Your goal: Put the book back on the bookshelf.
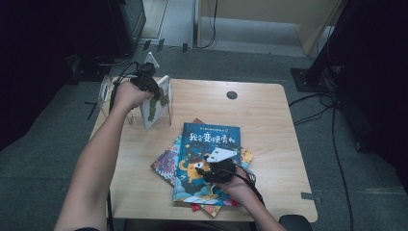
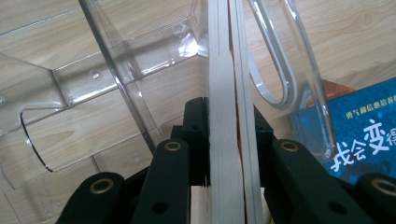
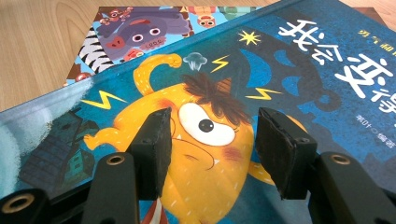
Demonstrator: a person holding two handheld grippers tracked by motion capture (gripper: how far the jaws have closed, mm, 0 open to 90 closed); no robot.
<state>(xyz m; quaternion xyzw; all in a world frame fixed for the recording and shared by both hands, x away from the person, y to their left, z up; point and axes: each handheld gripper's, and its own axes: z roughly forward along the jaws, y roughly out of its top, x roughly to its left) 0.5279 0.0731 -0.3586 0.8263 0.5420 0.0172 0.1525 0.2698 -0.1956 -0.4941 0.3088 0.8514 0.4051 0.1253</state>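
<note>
My left gripper (image 2: pixel 224 140) squeezes a thin book (image 2: pixel 226 93) by its edge. The book stands up tall, and its long side points straight down into the clear plastic stand (image 2: pixel 116 70) at the far left corner of the table (image 1: pixel 269 106). I think it must slide down between the stand's walls. My right gripper (image 3: pixel 212 140) is spread wide with nothing in it, and it hovers over the blue book (image 3: pixel 289 79) on top of the pile (image 1: pixel 166 161) near me.
</note>
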